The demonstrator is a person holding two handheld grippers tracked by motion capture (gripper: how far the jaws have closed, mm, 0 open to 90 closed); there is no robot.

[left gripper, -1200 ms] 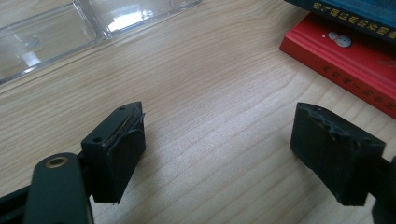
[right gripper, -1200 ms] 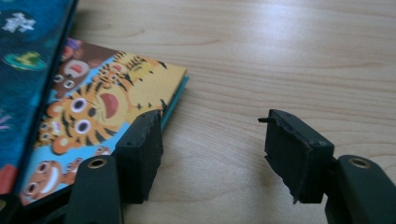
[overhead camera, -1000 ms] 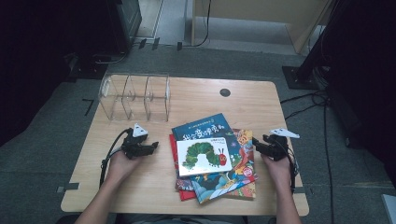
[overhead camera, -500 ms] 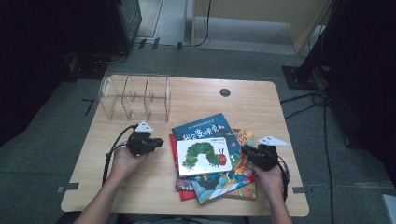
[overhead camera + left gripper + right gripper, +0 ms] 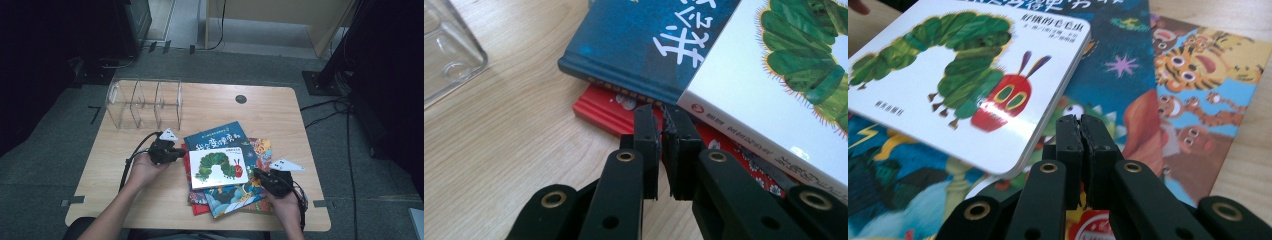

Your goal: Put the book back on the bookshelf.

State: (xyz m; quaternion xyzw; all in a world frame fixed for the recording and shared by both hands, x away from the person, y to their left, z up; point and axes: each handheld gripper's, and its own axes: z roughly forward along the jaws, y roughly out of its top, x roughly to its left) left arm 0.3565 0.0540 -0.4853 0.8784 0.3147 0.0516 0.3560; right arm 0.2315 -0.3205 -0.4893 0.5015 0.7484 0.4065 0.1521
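Lying untouched at frame centre, the caterpillar book [image 5: 218, 167] tops its stack; acrylic rack [image 5: 145, 102] upper left holds nothing; left gripper [image 5: 663, 131] and right gripper [image 5: 1080, 131] clenched, empty.

A light wooden worktop [image 5: 280, 107] with rounded corners stood on a grey floor [image 5: 60, 130]. A clear plastic divider rack [image 5: 144, 103] sat at its far left corner, just inside the far edge. A small dark round disc [image 5: 241, 99] lay near the middle of the far edge. A loose stack of picture books [image 5: 227, 167] rested toward the near edge, right of centre, with a red book [image 5: 599, 107] at the bottom lying directly on the wood.
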